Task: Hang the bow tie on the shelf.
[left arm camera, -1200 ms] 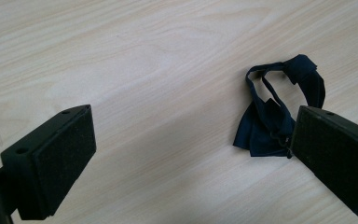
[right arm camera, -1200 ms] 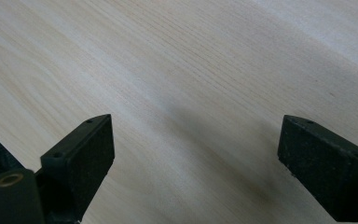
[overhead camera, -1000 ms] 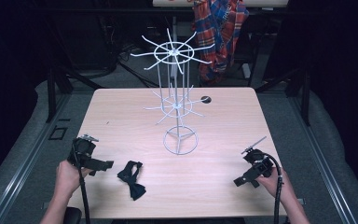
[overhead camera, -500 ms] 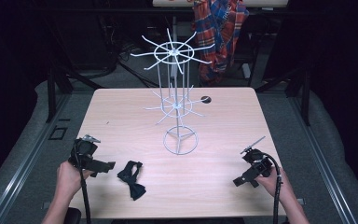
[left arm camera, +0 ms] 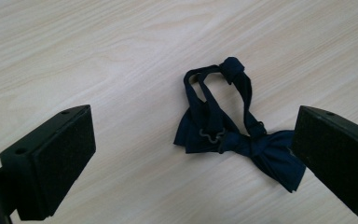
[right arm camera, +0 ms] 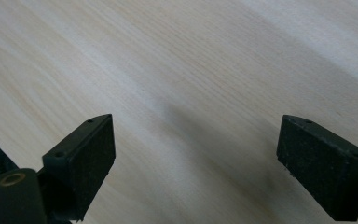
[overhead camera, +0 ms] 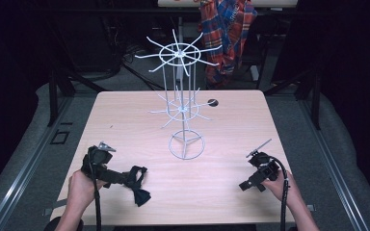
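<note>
Navy bow tie (left arm camera: 233,140), flat on desk (overhead camera: 231,192) at 7 o'clock from wire rack (overhead camera: 185,113); left hand-held gripper (overhead camera: 127,178) spread astride it for pickup; right hand-held gripper (overhead camera: 246,184) spread, idle.

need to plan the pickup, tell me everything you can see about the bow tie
The bow tie is dark navy fabric, pre-tied, with a knotted centre, two flared wings and a thin neck strap carrying a small metal hook and slider. It lies flat on the light wooden table, near the front left, its strap looped loosely away from the bow and bunched at the far end. The left gripper is at it with jaws wide open on either side; whether a jaw touches it cannot be told.
</note>
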Demonstrator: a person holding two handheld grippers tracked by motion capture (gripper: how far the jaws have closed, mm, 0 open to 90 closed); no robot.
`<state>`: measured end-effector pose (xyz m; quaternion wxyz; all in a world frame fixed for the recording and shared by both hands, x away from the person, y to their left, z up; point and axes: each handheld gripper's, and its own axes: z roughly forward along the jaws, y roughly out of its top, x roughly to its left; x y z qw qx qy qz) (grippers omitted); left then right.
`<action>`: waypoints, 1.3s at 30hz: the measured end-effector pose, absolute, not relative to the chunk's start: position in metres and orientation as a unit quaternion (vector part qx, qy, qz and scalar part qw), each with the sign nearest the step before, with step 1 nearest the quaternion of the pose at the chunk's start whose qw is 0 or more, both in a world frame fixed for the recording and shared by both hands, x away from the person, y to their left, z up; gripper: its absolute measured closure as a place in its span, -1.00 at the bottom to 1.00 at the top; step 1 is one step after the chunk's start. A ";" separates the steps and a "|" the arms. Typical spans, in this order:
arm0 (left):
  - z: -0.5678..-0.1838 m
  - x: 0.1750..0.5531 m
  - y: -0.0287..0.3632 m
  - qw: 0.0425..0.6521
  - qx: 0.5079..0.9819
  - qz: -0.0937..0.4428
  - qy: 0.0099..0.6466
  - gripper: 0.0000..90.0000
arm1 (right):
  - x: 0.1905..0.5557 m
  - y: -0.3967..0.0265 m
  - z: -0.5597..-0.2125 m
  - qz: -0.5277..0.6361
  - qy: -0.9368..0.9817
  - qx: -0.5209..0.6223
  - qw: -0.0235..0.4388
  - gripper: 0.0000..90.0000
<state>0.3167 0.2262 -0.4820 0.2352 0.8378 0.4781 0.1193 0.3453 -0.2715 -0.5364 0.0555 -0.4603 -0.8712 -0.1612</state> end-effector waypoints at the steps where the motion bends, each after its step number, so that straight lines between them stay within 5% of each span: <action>1: -0.481 0.315 0.223 0.237 0.837 0.122 0.477 -1.00 | 0.345 -0.272 -0.535 -0.153 -0.875 -0.457 0.054 -0.75; 14: -0.493 0.314 0.195 0.221 0.881 0.096 0.407 -1.00 | 0.346 -0.272 -0.536 -0.155 -0.872 -0.460 0.056 -0.74; 28: -0.506 0.314 0.180 0.207 0.889 0.082 0.399 -0.97 | 0.349 -0.267 -0.537 -0.154 -0.877 -0.452 0.059 -0.74; 39: -0.522 0.321 0.176 0.171 0.899 0.063 0.398 -0.26 | 0.347 -0.269 -0.538 -0.142 -0.876 -0.457 0.060 -0.72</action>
